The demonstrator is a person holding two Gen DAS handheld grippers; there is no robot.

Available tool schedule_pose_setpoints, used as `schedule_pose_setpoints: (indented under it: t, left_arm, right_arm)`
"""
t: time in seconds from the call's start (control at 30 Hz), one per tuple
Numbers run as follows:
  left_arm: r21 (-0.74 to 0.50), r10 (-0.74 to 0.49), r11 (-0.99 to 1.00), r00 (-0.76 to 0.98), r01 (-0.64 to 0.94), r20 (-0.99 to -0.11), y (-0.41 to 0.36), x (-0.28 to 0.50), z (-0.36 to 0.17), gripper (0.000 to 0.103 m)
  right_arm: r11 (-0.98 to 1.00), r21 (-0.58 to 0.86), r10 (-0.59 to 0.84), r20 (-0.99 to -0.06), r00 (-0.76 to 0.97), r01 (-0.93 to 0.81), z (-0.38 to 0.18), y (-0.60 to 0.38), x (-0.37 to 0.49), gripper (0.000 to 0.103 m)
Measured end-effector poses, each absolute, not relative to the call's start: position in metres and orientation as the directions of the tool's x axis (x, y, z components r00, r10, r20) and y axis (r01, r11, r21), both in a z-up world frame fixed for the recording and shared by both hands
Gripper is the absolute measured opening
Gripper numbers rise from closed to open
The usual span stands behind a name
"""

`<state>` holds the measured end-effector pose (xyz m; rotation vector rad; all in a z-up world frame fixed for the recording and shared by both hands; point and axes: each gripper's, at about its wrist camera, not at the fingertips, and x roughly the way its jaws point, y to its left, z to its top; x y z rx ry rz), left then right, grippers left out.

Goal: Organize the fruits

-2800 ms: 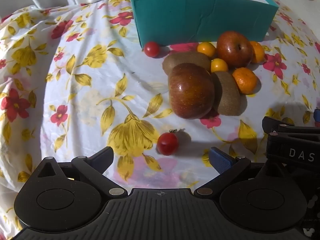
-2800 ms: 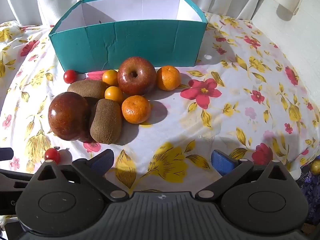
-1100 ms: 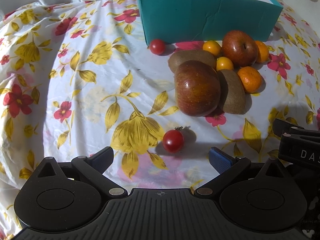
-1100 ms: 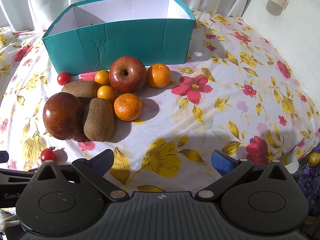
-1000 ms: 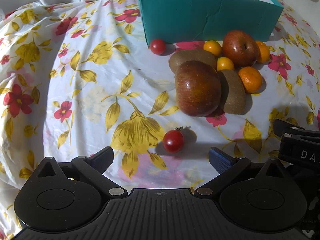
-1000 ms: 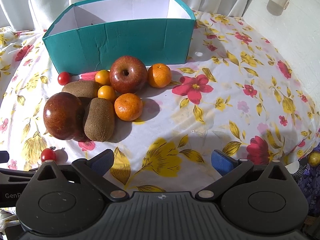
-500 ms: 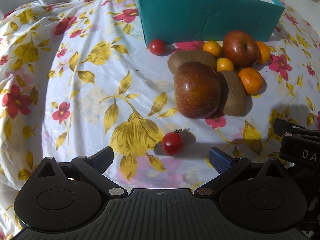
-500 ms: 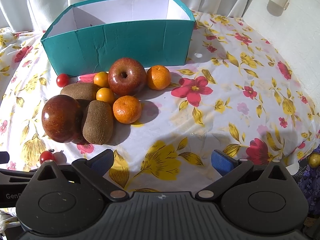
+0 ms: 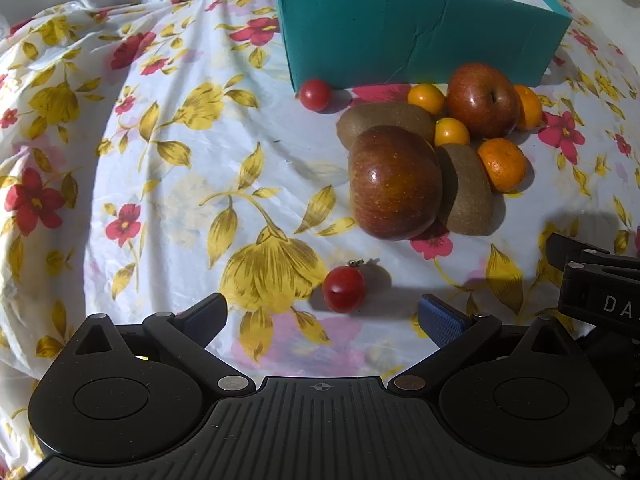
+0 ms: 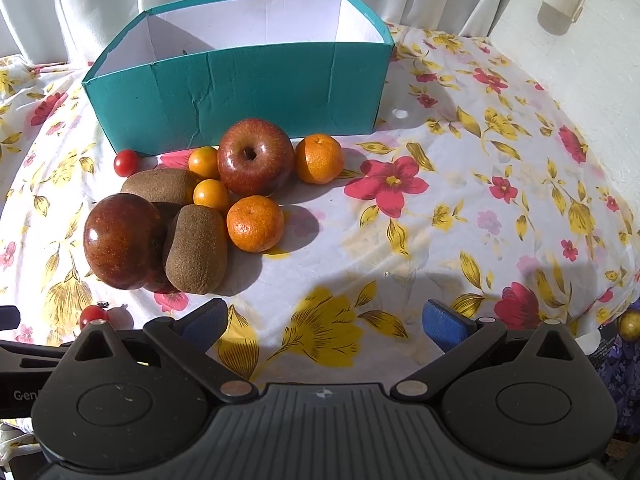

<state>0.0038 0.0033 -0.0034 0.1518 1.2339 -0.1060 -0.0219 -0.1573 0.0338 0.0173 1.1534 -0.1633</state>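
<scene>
A teal box (image 9: 416, 44) (image 10: 240, 92) with a white, empty inside stands at the back. In front of it lie two red apples (image 9: 394, 184) (image 10: 255, 157), two kiwis (image 10: 197, 250), two mandarins (image 10: 255, 223), two small yellow fruits (image 10: 211, 194) and a cherry tomato (image 9: 315, 95). Another cherry tomato (image 9: 344, 289) lies just ahead of my open, empty left gripper (image 9: 322, 316). My right gripper (image 10: 324, 320) is open and empty over bare cloth, right of the pile.
A floral tablecloth (image 9: 160, 184) covers the round table. White curtains (image 10: 80, 8) hang behind the box. The right gripper's body (image 9: 600, 292) shows at the left view's right edge. The table edge drops off at the right (image 10: 612, 320).
Both grippers drifted slightly; the fruits sit a little differently in view. Nothing was grasped or moved.
</scene>
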Motion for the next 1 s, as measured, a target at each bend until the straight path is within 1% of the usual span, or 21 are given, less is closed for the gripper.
schedule_pose_setpoints:
  t: [1.0]
  left_arm:
    - [0.028, -0.037, 0.982, 0.333, 0.187, -0.942, 0.0009, 0.0061, -0.0015, 0.103]
  right_arm:
    - [0.991, -0.066, -0.110, -0.899, 0.423, 0.117, 0.0370, -0.1555, -0.0211, 0.103]
